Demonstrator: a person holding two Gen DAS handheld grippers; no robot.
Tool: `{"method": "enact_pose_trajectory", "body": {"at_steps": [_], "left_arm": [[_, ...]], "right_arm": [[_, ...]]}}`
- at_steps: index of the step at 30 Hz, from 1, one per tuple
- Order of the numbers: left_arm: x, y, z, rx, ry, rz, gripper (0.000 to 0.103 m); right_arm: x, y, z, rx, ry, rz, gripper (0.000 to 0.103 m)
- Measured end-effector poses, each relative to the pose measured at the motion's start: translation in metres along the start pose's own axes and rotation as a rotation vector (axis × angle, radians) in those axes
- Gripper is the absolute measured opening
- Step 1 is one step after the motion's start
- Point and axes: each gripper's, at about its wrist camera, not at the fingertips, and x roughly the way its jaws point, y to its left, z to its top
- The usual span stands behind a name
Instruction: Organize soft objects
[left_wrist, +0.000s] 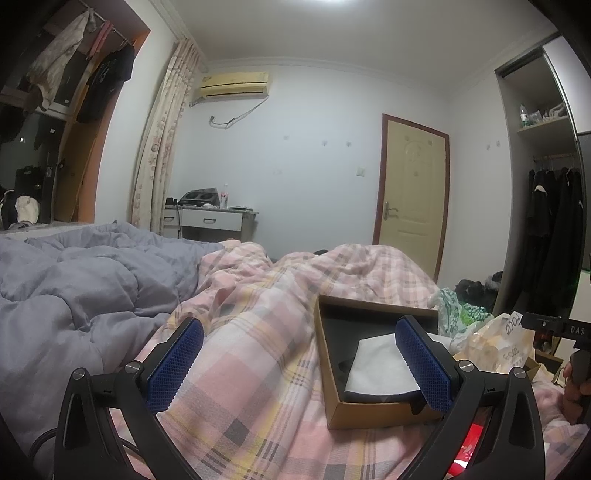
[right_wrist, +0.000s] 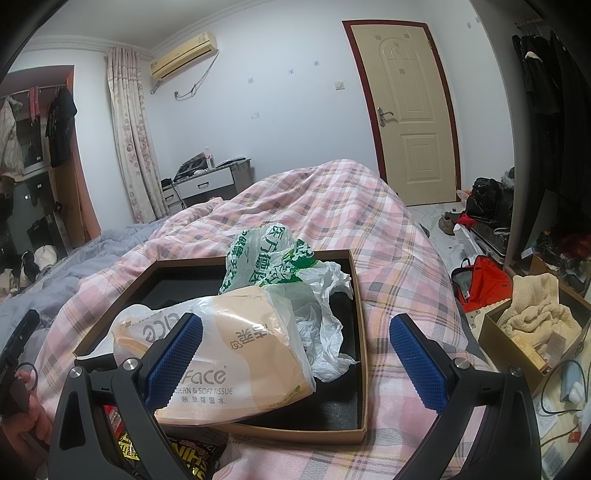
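A shallow brown cardboard box (right_wrist: 364, 369) with a black lining lies on the pink plaid quilt (right_wrist: 332, 206). In the right wrist view a beige pack of soft tissue (right_wrist: 240, 354) and a crumpled white-and-green plastic bag (right_wrist: 280, 258) rest in it. My right gripper (right_wrist: 299, 365) is open and empty, its left pad (right_wrist: 177, 362) against the tissue pack. In the left wrist view the same box (left_wrist: 380, 410) holds a folded white cloth (left_wrist: 376, 365). My left gripper (left_wrist: 299, 365) is open and empty above the quilt, left of the box.
A grey duvet (left_wrist: 74, 288) covers the bed's left side. A red and yellow snack packet (right_wrist: 166, 450) lies under my right gripper. On the floor at right stand a box with a cream knit (right_wrist: 532, 314), a red bag (right_wrist: 484, 280) and dark clutter.
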Motion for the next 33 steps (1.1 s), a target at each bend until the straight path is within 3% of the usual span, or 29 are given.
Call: {"method": "enact_pose_trajectory", "body": {"at_steps": [33], "left_arm": [[0.0005, -0.0028, -0.0016, 0.009, -0.005, 0.002, 0.103]], "right_arm": [[0.0005, -0.0018, 0.0014, 0.008, -0.001, 0.002, 0.101]]}}
